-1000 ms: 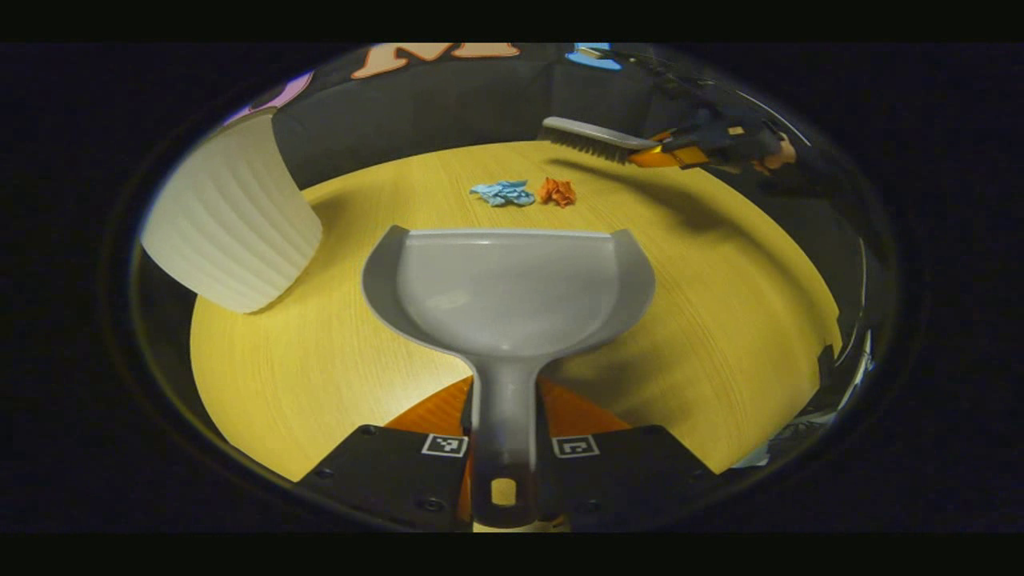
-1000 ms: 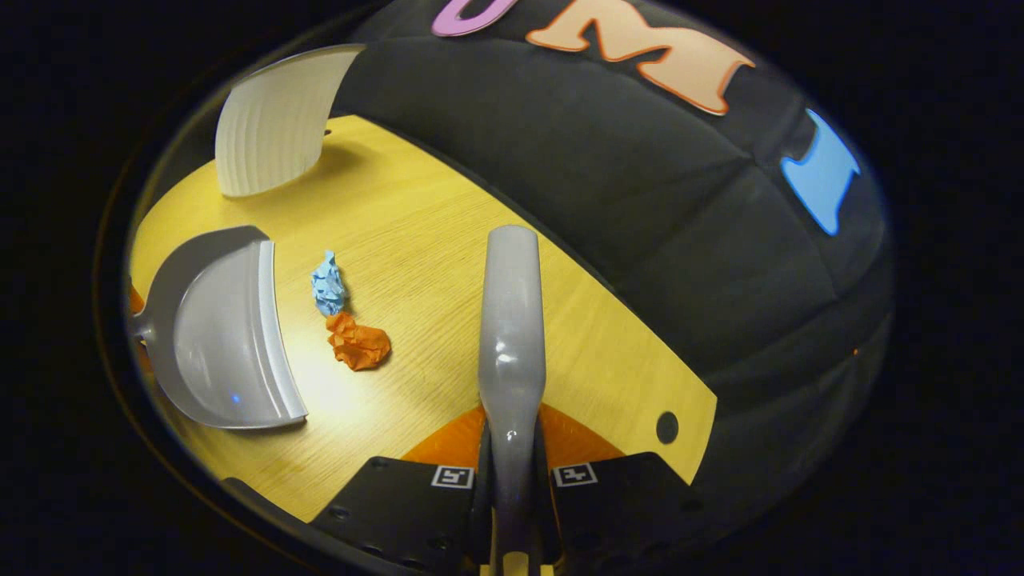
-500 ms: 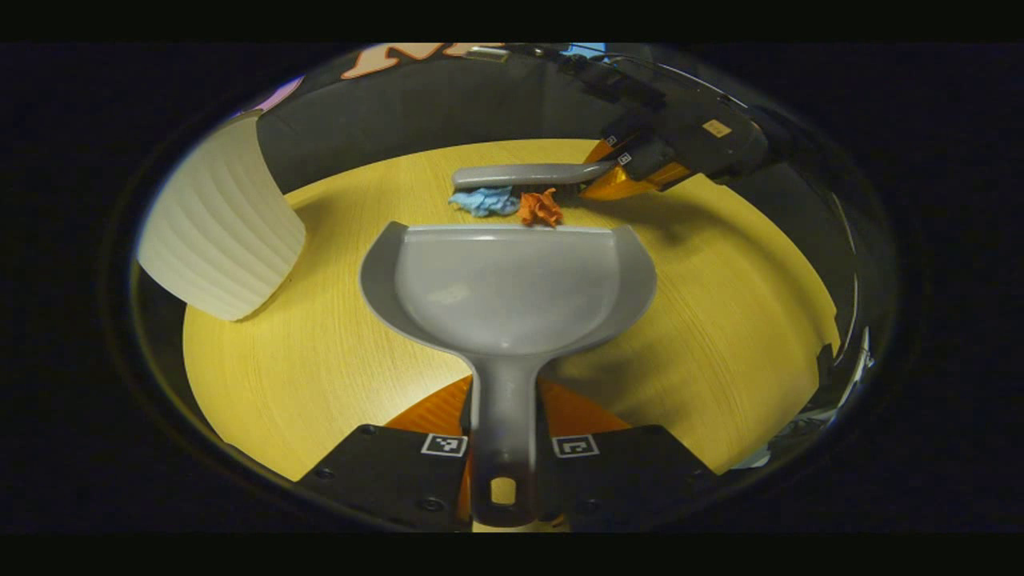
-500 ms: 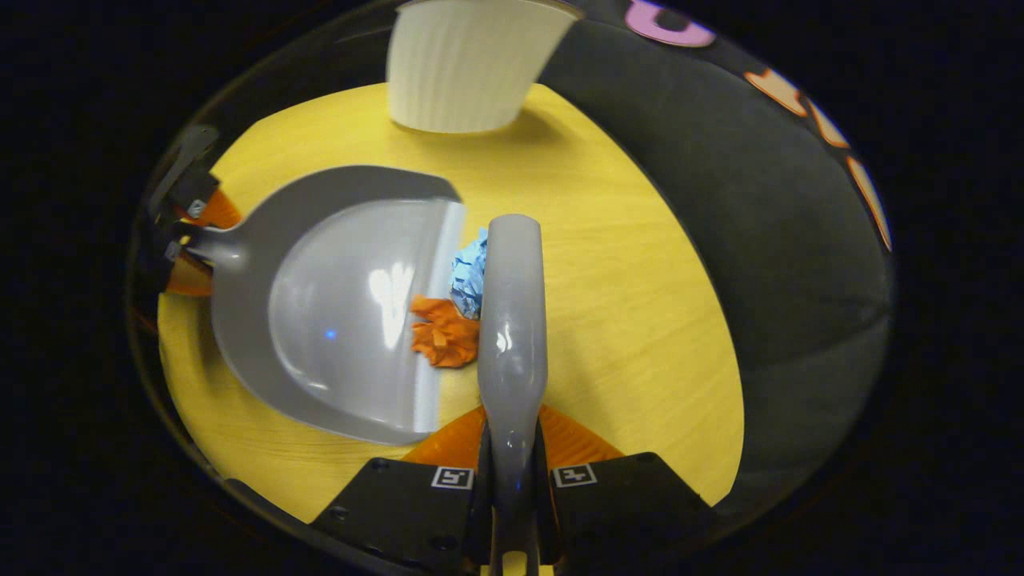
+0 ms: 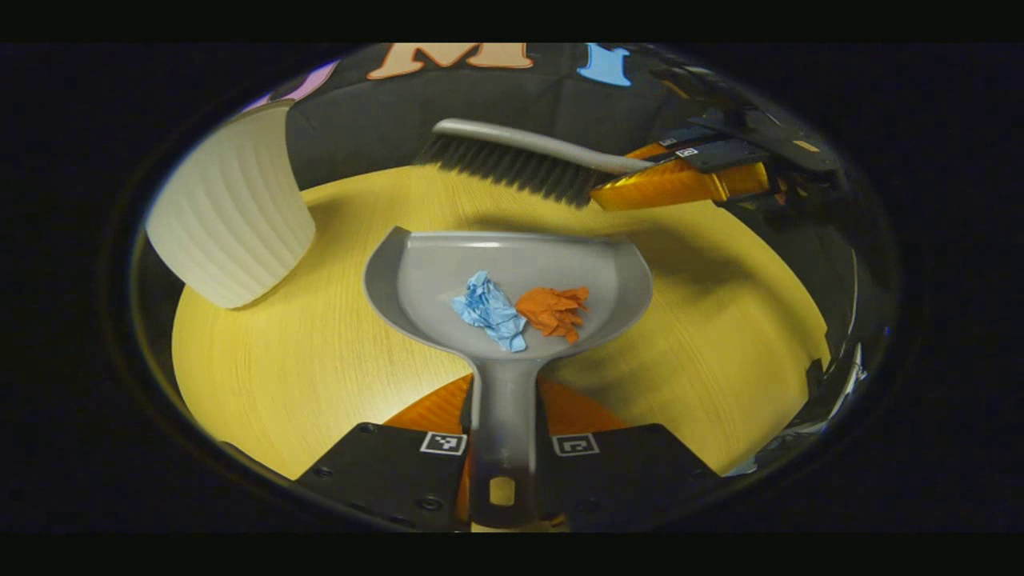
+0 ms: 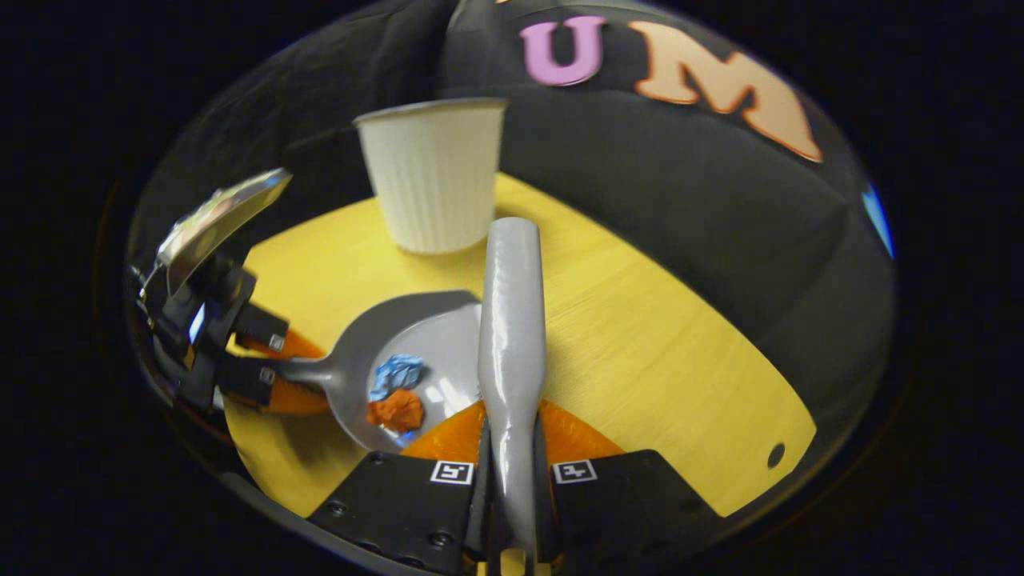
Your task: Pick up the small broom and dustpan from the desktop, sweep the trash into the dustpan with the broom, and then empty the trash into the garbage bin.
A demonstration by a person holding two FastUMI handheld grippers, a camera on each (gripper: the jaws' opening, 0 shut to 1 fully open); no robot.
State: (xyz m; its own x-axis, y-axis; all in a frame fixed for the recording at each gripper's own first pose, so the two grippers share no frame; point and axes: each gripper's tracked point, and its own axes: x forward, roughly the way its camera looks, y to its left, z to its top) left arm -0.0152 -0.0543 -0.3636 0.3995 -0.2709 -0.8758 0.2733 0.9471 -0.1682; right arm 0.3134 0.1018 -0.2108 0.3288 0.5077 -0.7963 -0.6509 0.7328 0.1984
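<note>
My left gripper (image 5: 502,448) is shut on the handle of the grey dustpan (image 5: 448,268), which rests on the yellow desktop (image 5: 304,352). A crumpled blue paper (image 5: 490,308) and a crumpled orange paper (image 5: 552,308) lie inside the pan near the handle. My right gripper (image 6: 512,480) is shut on the grey broom (image 6: 512,320) handle. In the left gripper view the broom (image 5: 512,160) hangs in the air beyond the pan's front lip, bristles down, held by the right gripper (image 5: 640,172). In the right gripper view the dustpan (image 6: 432,328) with both papers sits left of the broom, held by the left gripper (image 6: 264,376).
A white ribbed garbage bin (image 5: 228,212) stands on the desktop at the far left of the dustpan; in the right gripper view the bin (image 6: 432,184) is straight ahead. The black booth wall rings the desk. The desk's right edge has a small hole (image 6: 774,456).
The broom swept both papers over the lip into the dustpan, then rose off the desk. The papers now lie deep in the pan. The dustpan has barely moved.
</note>
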